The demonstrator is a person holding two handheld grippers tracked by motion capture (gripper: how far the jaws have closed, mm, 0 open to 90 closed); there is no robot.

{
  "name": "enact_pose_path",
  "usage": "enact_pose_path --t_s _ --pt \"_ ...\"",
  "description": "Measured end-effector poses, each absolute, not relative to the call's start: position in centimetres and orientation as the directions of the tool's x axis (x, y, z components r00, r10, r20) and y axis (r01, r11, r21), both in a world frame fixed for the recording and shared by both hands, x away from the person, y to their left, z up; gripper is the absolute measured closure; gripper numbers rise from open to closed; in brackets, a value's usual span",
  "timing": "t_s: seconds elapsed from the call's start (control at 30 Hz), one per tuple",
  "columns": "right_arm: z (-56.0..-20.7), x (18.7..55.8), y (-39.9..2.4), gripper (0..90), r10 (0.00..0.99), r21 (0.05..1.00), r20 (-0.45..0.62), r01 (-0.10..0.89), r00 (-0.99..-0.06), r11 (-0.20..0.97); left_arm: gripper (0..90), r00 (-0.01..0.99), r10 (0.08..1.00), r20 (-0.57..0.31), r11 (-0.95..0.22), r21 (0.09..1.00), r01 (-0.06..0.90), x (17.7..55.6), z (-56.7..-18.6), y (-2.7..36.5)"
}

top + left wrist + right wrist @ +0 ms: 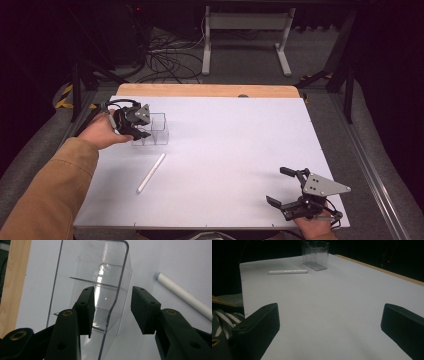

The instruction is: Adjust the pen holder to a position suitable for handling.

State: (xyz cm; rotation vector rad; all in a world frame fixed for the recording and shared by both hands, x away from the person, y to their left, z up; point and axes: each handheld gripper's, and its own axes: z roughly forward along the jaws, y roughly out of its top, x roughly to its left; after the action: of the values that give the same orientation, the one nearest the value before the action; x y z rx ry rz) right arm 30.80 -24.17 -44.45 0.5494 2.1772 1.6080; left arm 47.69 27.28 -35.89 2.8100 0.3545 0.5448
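With your left gripper straddling the near wall of the clear divided holder at the table's far left, pads not yet touching, squeeze off-centre and it skids or tips toward the white marker; right gripper sits wide open, empty.

Left gripper straddles one wall of the clear container: one of its fingers inside, the other outside. The marker lies on the worktop just beyond that outer finger.
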Motion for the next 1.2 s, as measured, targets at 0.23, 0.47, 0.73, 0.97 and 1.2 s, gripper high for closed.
enact_pose_path --t_s 0.23,0.47,0.73,0.97,1.2 --pt "-44.47 30.79 -24.16 2.6 0.516 0.959 -0.069 0.086 -0.854 0.271 62.4 0.910 0.266 0.319 -0.946 0.268 0.183 47.97 -36.14 27.22" --pt "-44.54 30.83 -24.12 2.6 0.513 0.959 -0.065 0.089 -0.856 0.270 71.4 0.917 0.241 0.317 -0.957 0.236 0.170 48.09 -36.60 26.89" --pt "-44.52 30.81 -24.32 2.3 0.523 0.962 -0.066 0.085 -0.850 0.259 76.1 0.914 0.236 0.331 -0.959 0.229 0.165 48.21 -36.61 27.01" --pt "-44.54 30.80 -24.25 2.3 0.522 0.961 -0.065 0.087 -0.851 0.262 81.5 0.929 0.189 0.319 -0.969 0.211 0.125 47.81 -36.55 26.85" --pt "-44.57 30.83 -24.15 2.2 0.518 0.960 -0.066 0.088 -0.853 0.266 88.4 0.940 0.189 0.284 -0.969 0.209 0.131 47.60 -36.49 26.78"
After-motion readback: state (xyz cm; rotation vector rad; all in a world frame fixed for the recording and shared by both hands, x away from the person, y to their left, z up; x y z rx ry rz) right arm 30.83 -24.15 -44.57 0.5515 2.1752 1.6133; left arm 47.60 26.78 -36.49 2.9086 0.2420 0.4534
